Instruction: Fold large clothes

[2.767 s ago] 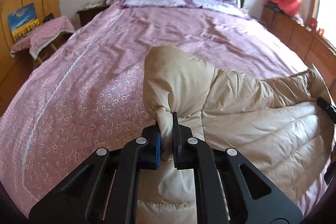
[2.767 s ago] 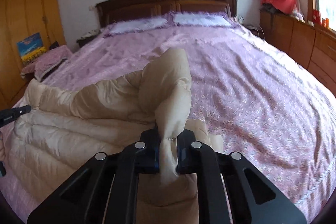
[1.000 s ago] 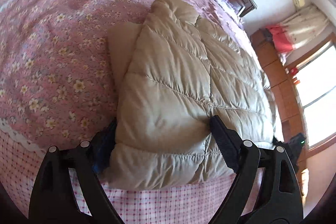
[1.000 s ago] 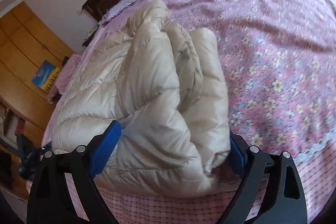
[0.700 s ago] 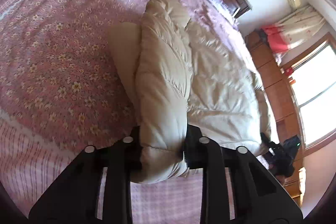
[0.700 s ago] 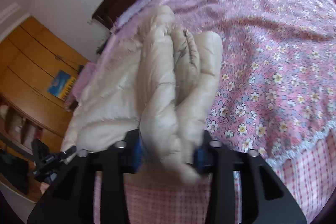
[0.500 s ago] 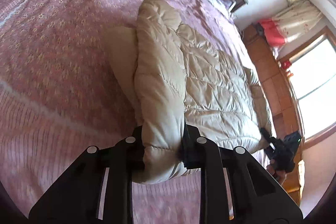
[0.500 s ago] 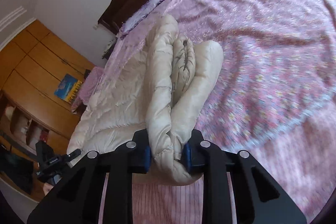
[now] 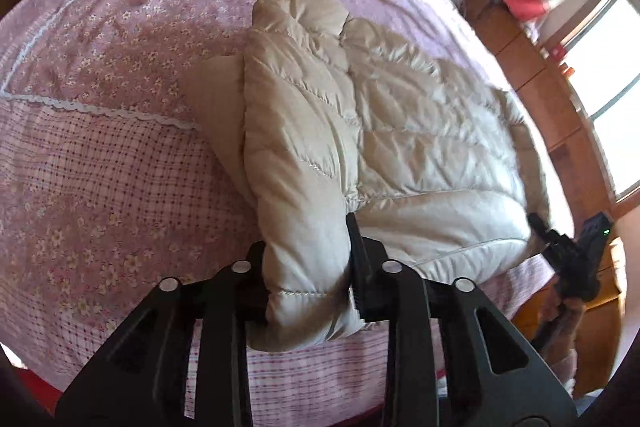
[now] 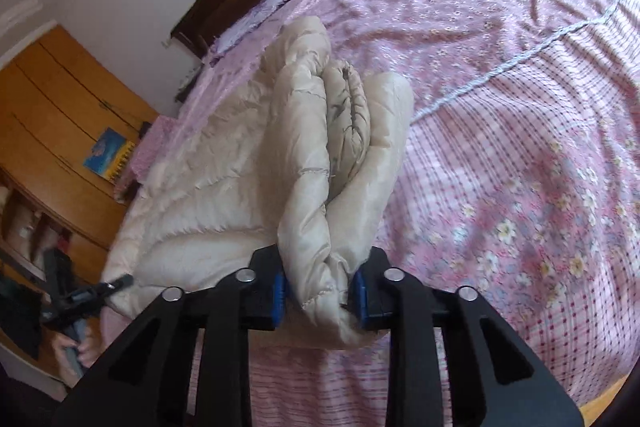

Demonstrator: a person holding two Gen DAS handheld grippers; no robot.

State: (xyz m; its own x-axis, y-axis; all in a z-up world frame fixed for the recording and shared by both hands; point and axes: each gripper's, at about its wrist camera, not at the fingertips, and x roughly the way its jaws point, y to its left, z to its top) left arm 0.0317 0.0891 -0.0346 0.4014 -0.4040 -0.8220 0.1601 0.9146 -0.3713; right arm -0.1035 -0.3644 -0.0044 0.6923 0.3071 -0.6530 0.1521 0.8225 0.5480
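Between the left gripper's (image 9: 308, 263) jaws sits a thick folded end of the beige down jacket (image 9: 400, 131); the right gripper (image 10: 320, 287) pinches the opposite end the same way, both closed narrow on padding. The jacket lies folded near the foot edge of the bed (image 9: 100, 67), spanning from one gripper to the other. I judge the main risk is slippage: the slick, puffy shell could squeeze out of either grip, or the inner layers could spill and undo the fold if the ends are pulled unevenly. A second ago both grippers stood wide around the bundle; their jaws closed on it and have just eased open slightly, with padding between them throughout.
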